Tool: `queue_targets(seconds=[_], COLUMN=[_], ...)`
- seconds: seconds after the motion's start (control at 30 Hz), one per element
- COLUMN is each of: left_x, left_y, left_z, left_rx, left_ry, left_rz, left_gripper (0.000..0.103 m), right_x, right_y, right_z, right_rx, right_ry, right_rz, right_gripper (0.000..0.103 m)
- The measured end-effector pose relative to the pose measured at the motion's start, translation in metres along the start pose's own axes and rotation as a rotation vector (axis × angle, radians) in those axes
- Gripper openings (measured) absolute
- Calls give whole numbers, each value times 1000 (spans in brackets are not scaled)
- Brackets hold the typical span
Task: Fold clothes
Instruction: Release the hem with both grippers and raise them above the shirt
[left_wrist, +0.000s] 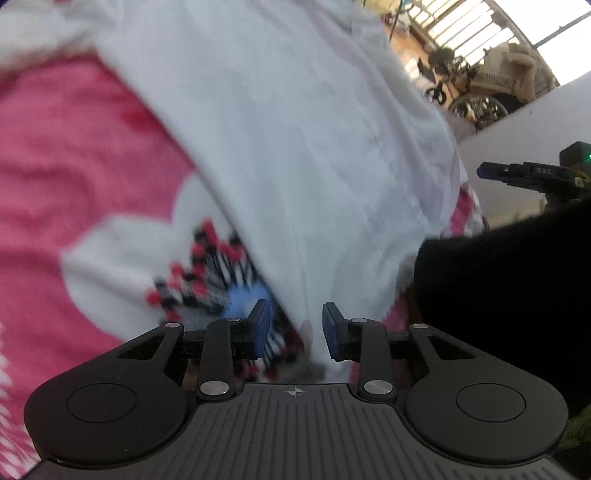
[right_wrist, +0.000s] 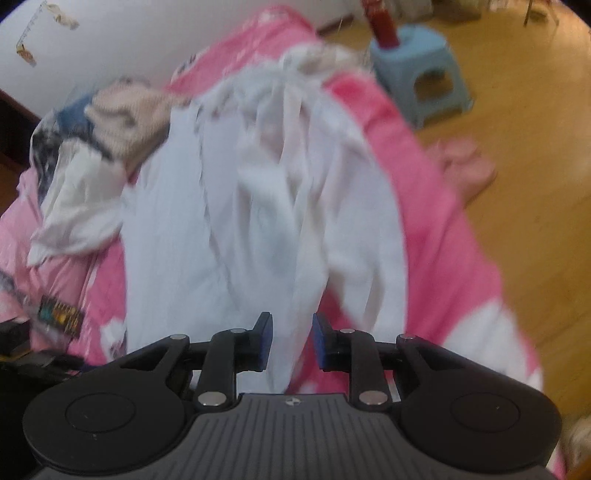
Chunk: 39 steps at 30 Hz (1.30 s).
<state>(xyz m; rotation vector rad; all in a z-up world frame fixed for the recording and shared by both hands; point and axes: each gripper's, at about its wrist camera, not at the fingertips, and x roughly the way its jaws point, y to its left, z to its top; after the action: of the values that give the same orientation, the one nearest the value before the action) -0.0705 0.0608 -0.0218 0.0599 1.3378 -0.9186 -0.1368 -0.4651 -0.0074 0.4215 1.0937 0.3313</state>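
The white garment (right_wrist: 258, 206) lies rumpled on the pink bedspread (right_wrist: 436, 221), running toward twelve o'clock from both claws. The left gripper (left_wrist: 295, 328) and right gripper (right_wrist: 291, 341) stand part-open, cloth between but ungripped. A release, I'd judge; next comes regrasping an edge for another fold.
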Motion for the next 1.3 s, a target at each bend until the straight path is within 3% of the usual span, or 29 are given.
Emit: queue_targets(seconds=[0.13, 0.27, 0.37, 0.5, 0.77, 1.3], left_x=[-3, 14, 35, 47, 54, 56], left_y=[-8, -16, -18, -28, -42, -42], left_z=[19, 40, 53, 62, 62, 58], left_rx=[31, 68, 52, 56, 105, 79], left_ry=[-74, -99, -95, -125, -120, -108], left_rz=[27, 61, 94, 131, 181, 210], left_gripper=[33, 35, 35, 35, 36, 41], right_x=[8, 31, 44, 50, 33, 24], right_y=[8, 17, 17, 7, -15, -25], right_z=[31, 53, 60, 55, 34, 9], right_rx=[-67, -165, -199, -167, -52, 60], right_ry=[-70, -98, -109, -95, -91, -63], right_rz=[-70, -228, -317, -368, -405, -382], right_gripper=[25, 25, 25, 27, 40, 40])
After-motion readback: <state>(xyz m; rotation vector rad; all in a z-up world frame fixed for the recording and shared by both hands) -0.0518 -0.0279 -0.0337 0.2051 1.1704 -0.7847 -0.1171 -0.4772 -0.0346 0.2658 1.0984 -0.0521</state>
